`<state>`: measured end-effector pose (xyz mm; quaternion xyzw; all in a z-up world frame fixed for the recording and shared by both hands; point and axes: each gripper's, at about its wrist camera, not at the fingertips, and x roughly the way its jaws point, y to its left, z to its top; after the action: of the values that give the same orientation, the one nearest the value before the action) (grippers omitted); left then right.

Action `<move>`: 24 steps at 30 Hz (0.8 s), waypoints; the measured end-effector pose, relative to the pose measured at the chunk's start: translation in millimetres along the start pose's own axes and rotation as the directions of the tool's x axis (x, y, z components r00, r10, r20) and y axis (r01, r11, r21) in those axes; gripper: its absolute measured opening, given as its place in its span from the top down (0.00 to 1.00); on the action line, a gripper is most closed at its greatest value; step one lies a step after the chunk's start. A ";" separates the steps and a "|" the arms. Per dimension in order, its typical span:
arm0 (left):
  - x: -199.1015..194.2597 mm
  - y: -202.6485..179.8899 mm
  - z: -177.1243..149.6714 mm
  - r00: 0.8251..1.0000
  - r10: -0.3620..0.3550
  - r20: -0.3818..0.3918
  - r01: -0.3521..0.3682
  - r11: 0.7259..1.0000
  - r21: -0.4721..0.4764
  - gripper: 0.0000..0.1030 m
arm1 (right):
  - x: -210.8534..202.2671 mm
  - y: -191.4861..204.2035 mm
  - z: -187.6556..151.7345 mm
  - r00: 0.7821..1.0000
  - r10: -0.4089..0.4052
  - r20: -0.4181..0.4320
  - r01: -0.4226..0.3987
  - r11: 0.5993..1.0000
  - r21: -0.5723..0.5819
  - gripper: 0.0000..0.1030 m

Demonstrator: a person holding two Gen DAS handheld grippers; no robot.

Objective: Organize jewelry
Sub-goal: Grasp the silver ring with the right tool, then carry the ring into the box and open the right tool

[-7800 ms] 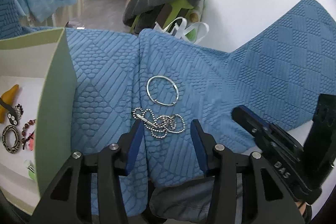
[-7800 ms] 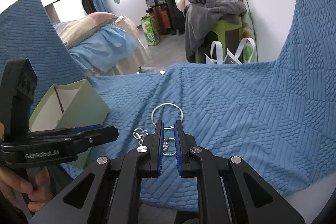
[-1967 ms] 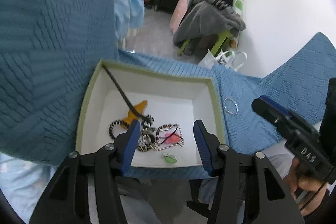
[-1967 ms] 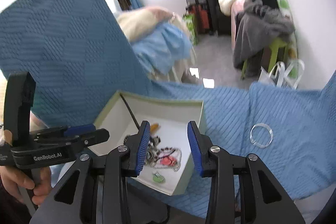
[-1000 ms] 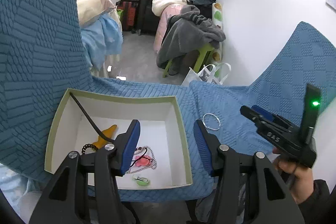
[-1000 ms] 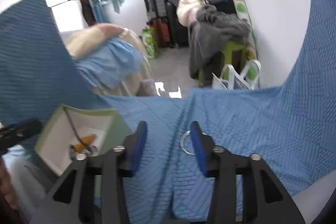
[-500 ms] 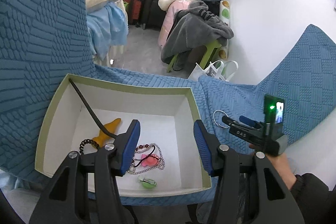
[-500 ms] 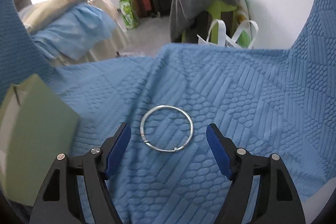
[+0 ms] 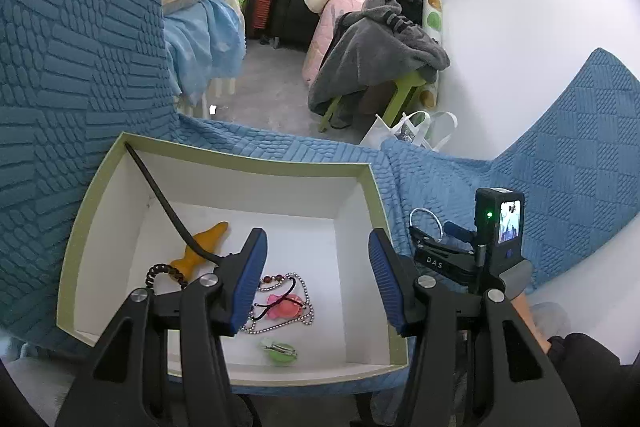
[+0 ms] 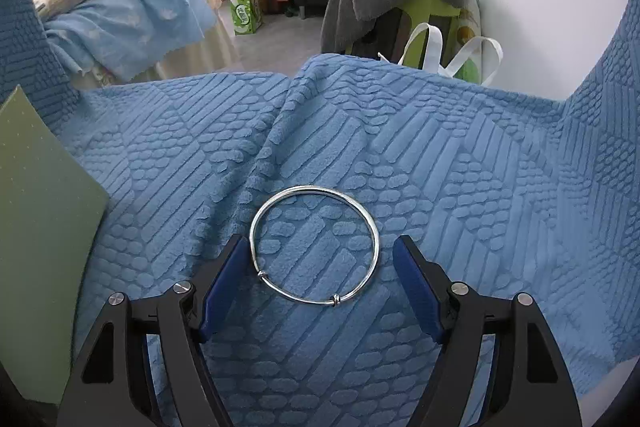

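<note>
Silver bangle (image 10: 314, 245) flat on blue blanket (image 10: 440, 155), right gripper (image 10: 316, 279) jaws spread, straddling it; left gripper (image 9: 316, 279) jaws spread, empty, over jewelry box (image 9: 360, 187).

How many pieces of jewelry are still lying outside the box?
1: a silver bangle lies on the blue blanket, right of the box and between the open right hand-held gripper's fingers. Other pieces outside the views may be hidden.

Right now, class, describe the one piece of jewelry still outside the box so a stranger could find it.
Start at the blue textured blanket, right of the green-rimmed box. The thin silver wire bangle lies flat there, alone; every other piece sits inside the box.
</note>
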<state>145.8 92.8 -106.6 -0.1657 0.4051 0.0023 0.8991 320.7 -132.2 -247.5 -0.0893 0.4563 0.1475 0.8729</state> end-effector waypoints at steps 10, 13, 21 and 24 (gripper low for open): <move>4.2 -4.3 -4.4 0.999 -0.002 -0.038 0.003 1.000 0.023 0.48 | -8.3 -0.5 -0.3 1.000 -0.020 -0.016 0.021 0.999 0.026 0.38; 3.1 -5.3 -5.8 0.999 0.002 -0.040 -0.001 1.000 0.027 0.48 | -19.3 -2.6 1.4 1.000 -0.014 -0.017 0.015 0.999 0.052 0.38; -4.5 -10.3 -9.8 0.999 0.007 -0.038 -0.006 0.999 0.046 0.48 | -62.4 -4.2 8.5 0.999 0.008 0.032 -0.011 0.996 0.084 0.38; -13.1 -13.2 -9.0 1.000 0.010 -0.027 -0.008 0.998 0.055 0.48 | -79.5 -0.4 12.4 0.998 0.010 0.055 -0.014 0.997 0.073 0.38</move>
<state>132.3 79.3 -98.6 -0.1390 0.4182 -0.0073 0.8976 287.5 -142.9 -175.1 -0.0502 0.4379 0.1381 0.8869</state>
